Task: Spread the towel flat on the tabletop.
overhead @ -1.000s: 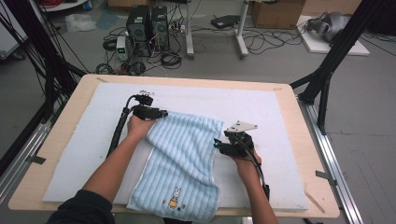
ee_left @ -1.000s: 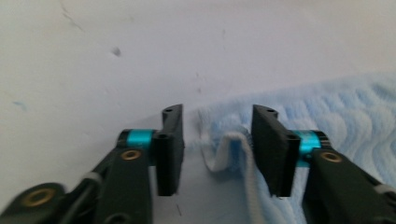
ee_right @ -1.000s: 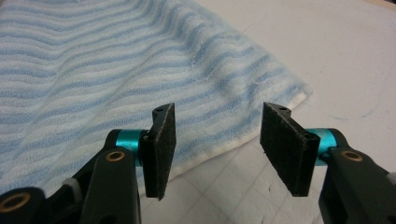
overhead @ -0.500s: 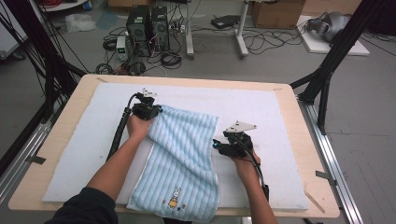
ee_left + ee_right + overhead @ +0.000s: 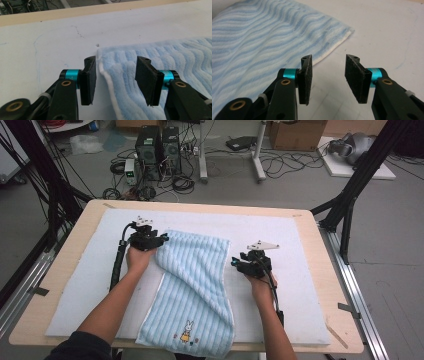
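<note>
A light blue striped towel point(image 5: 197, 285) with a small rabbit stitched near its front end lies lengthwise on the white mat point(image 5: 80, 285). Its front end hangs at the table's front edge. My left gripper point(image 5: 161, 240) is at the towel's far left corner. In the left gripper view this gripper point(image 5: 117, 80) is open and the towel point(image 5: 175, 55) has its white-edged corner between the jaws. My right gripper point(image 5: 235, 264) stands open just right of the towel's far right corner. In the right gripper view that gripper point(image 5: 328, 77) has bare mat between the jaws and the towel point(image 5: 262, 37) to its left.
The mat covers most of the wooden table point(image 5: 312, 245). Black frame posts point(image 5: 360, 175) rise at both sides of the table. Computer towers point(image 5: 157, 145), cables and a cardboard box point(image 5: 295, 132) sit on the floor beyond the far edge.
My left gripper has shifted a little to the left at the towel's far corner, and the towel's far end now lies wider and flatter. The right gripper has barely moved.
</note>
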`<state>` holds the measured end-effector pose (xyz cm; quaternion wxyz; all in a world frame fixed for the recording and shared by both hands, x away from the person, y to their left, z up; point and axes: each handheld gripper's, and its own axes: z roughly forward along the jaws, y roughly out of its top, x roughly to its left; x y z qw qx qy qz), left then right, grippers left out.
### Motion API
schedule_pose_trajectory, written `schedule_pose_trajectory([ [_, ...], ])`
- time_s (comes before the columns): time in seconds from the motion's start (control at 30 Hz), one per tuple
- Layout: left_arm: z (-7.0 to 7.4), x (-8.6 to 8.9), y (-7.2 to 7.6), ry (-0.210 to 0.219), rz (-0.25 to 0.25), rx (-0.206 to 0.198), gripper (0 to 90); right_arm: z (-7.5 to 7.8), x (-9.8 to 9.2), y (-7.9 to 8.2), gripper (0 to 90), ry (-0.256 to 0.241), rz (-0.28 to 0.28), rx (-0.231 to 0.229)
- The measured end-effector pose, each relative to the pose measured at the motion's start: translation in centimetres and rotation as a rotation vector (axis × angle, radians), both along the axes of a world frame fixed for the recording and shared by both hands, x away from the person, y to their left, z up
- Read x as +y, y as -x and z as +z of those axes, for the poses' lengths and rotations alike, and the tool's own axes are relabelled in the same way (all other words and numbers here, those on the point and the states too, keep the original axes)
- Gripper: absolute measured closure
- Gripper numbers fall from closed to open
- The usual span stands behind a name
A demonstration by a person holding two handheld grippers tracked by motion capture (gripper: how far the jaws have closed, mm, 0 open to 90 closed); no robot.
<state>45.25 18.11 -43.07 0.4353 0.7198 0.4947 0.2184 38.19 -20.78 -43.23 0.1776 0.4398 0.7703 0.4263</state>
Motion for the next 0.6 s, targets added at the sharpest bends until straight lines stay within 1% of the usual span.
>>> schedule_pose_trajectory([
  [0.03, 0.1, 0.1, 0.1, 0.004, -0.006, 0.009, 49.5, -0.1, 0.2, -0.5, 59.8, -0.007, 0.004, 0.011],
  [0.07, 0.3, 0.2, 0.2, 0.007, -0.012, 0.010, 49.3, -0.2, 0.5, -1.1, 60.3, -0.002, 0.002, 0.018],
  [0.1, 0.4, 0.2, 0.3, 0.012, -0.013, 0.005, 49.3, -0.3, 0.8, -1.6, 61.3, 0.007, -0.002, 0.020],
  [0.13, 0.6, 0.2, 0.4, 0.017, -0.020, 0.002, 49.3, -0.4, 1.2, -2.1, 61.3, 0.011, 0.000, 0.036],
  [0.17, 0.8, 0.1, 0.5, 0.022, -0.027, -0.001, 49.3, -0.4, 1.7, -2.7, 60.9, 0.028, 0.002, 0.035],
  [0.2, 0.9, 0.1, 0.6, 0.023, -0.034, -0.001, 49.5, -0.5, 2.3, -3.2, 57.9, 0.045, -0.004, 0.033],
  [0.23, 1.0, 0.0, 0.7, 0.020, -0.040, 0.000, 49.6, -0.5, 2.8, -3.7, 54.7, 0.062, -0.015, 0.039],
  [0.3, 1.2, -0.1, 0.9, 0.004, -0.050, -0.004, 49.7, -0.8, 3.6, -4.7, 54.5, 0.075, -0.030, 0.052],
  [0.33, 1.3, 0.0, 1.0, 0.003, -0.049, -0.009, 49.7, -1.0, 3.8, -5.1, 55.9, 0.083, -0.034, 0.062],
  [0.37, 1.4, 0.0, 1.0, 0.006, -0.051, -0.012, 49.6, -1.1, 4.0, -5.5, 58.0, 0.092, -0.042, 0.064],
  [0.43, 1.5, 0.2, 1.1, 0.001, -0.061, -0.007, 48.8, -1.4, 4.4, -6.0, 62.1, 0.097, -0.044, 0.083],
  [0.47, 1.5, 0.3, 1.2, -0.005, -0.066, -0.002, 48.4, -1.5, 4.6, -6.2, 64.6, 0.110, -0.039, 0.079],
  [0.5, 1.5, 0.4, 1.3, -0.002, -0.061, 0.001, 48.4, -1.4, 4.7, -6.4, 70.7, 0.121, -0.041, 0.079],
  [0.53, 1.4, 0.5, 1.4, -0.003, -0.057, -0.002, 48.3, -1.3, 4.7, -6.6, 81.8, 0.132, -0.021, 0.076],
  [0.57, 1.2, 0.7, 1.5, 0.000, -0.048, -0.004, 48.1, -1.2, 4.8, -6.7, 85.7, 0.154, -0.003, 0.075],
  [0.6, 1.1, 0.8, 1.7, 0.003, -0.041, 0.001, 48.1, -1.0, 5.0, -6.9, 86.4, 0.200, -0.005, 0.062],
])
